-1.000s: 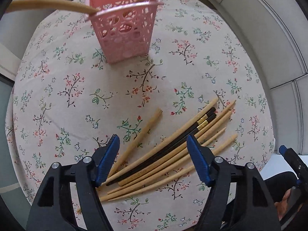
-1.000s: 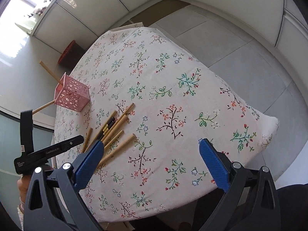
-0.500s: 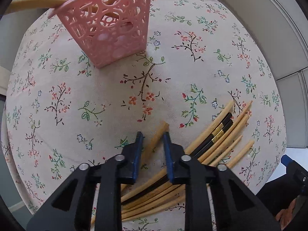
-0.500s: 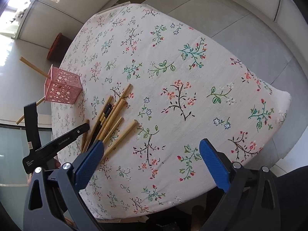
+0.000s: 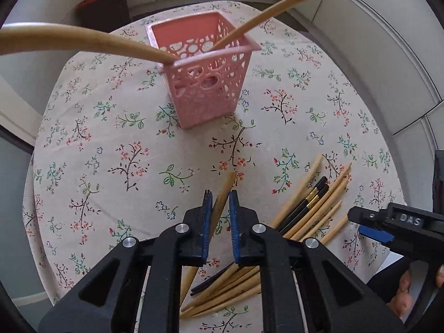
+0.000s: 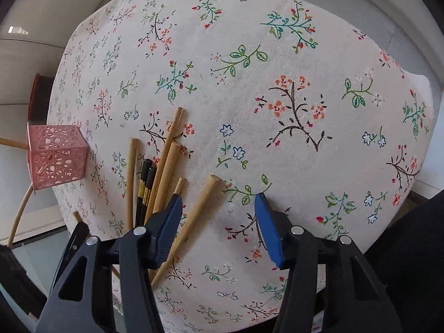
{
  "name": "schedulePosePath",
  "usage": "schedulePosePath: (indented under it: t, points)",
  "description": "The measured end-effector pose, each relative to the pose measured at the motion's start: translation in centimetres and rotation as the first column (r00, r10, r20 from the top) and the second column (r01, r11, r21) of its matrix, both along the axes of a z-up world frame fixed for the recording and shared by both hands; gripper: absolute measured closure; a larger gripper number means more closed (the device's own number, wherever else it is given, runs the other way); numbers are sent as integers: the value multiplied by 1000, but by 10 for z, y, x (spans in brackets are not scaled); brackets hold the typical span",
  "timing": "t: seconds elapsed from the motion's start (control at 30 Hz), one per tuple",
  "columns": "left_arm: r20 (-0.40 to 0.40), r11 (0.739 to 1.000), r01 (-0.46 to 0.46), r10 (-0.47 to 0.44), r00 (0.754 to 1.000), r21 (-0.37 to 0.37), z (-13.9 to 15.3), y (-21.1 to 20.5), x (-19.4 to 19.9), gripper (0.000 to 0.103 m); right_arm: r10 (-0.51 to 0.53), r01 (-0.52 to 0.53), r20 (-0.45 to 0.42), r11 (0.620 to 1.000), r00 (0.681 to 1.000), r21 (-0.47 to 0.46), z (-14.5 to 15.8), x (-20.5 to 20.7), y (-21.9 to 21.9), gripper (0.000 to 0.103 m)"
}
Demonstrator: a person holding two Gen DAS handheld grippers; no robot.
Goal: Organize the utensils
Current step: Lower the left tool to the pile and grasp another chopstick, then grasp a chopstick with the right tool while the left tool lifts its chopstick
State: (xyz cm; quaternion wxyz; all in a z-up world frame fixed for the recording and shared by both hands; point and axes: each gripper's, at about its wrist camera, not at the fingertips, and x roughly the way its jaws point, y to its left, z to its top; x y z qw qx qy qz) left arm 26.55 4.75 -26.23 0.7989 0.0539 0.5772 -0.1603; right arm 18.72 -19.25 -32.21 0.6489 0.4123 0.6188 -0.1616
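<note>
1. Left gripper (image 5: 220, 202): my jaws are pinched on one bamboo chopstick (image 5: 222, 194). It sticks out past the fingertips toward the holder, tail running back under the gripper; looks lifted off the cloth, can't be sure
2. Right gripper (image 6: 219, 205): jaws wide apart, nothing between the pads. It's low over the near edge of the pile, left finger (image 6: 169, 222) just beside a thick bamboo stick (image 6: 194, 216)
3. Pile (image 5: 310, 208) lies loose on the tablecloth (image 5: 111, 138) to the right of my left gripper: several bamboo sticks plus a black pair (image 5: 308, 202) with gold bands, fanned out and overlapping
4. Holder (image 5: 205, 83): pink perforated box, upright, well beyond the pile. Two long bamboo sticks (image 5: 83, 38) already in it, leaning out over opposite corners
5. Progress, my read: early. Two in, one in hand, most of the pile left incl. the black pair
6. Next I'd carry the held stick over the holder's mouth and drop it tip-down, minding the two leaning sticks so I don't tip the box
</note>
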Motion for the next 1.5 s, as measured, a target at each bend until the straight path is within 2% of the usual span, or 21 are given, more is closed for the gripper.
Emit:
schedulePosePath:
  t: [0.13,0.2,0.27,0.3,0.37,0.43,0.57,0.73,0.8,1.0,1.07,1.13,1.2,1.33,1.5]
  points:
    - [30,1000,-1,2,1000,-23,16,13,-7,91,-64,60,-42,994,997,-86,0,8,11,66]
    - [43,999,1,0,999,-32,24,13,-10,91,-63,55,-54,988,997,-142,2,11,21,75]
    - [62,999,5,-2,998,-36,30,13,-15,91,-68,57,-52,979,996,-196,4,11,29,79]
    - [67,999,6,-4,998,-43,26,3,-18,91,-62,52,-41,976,997,-214,5,11,32,86]
    - [73,998,10,-5,997,-63,30,7,-21,91,-40,36,-15,975,999,-218,5,12,33,90]
    - [68,996,5,1,998,-87,32,12,-23,91,-32,34,18,982,999,-186,4,10,28,95]
    - [-7,992,-29,28,1000,-124,20,25,-14,91,8,3,79,992,997,-127,10,3,13,95]
    - [-110,996,-88,84,990,-26,-20,30,13,83,50,-41,77,992,996,-122,14,-6,-10,95]
    - [-123,994,-108,109,986,14,-32,30,22,82,61,-52,73,991,995,-120,13,-8,-22,95]
    - [-125,993,-109,114,986,50,-44,21,39,71,89,-80,80,992,993,-99,10,-2,-34,95]
    - [-129,992,-111,118,985,62,-49,18,45,71,113,-102,98,988,989,-113,11,1,-33,95]
    - [-127,993,-101,109,986,66,-52,15,49,71,139,-124,118,985,983,-122,14,5,-29,95]
    - [-120,991,-99,109,987,87,-52,13,51,92,159,-142,147,983,976,-120,20,8,-26,95]
    - [-93,991,-109,116,989,74,-48,17,44,97,198,-178,211,978,957,-111,35,6,-21,95]
    - [16,993,-99,98,995,57,-6,24,10,97,264,-237,318,964,911,-120,66,-6,-12,95]
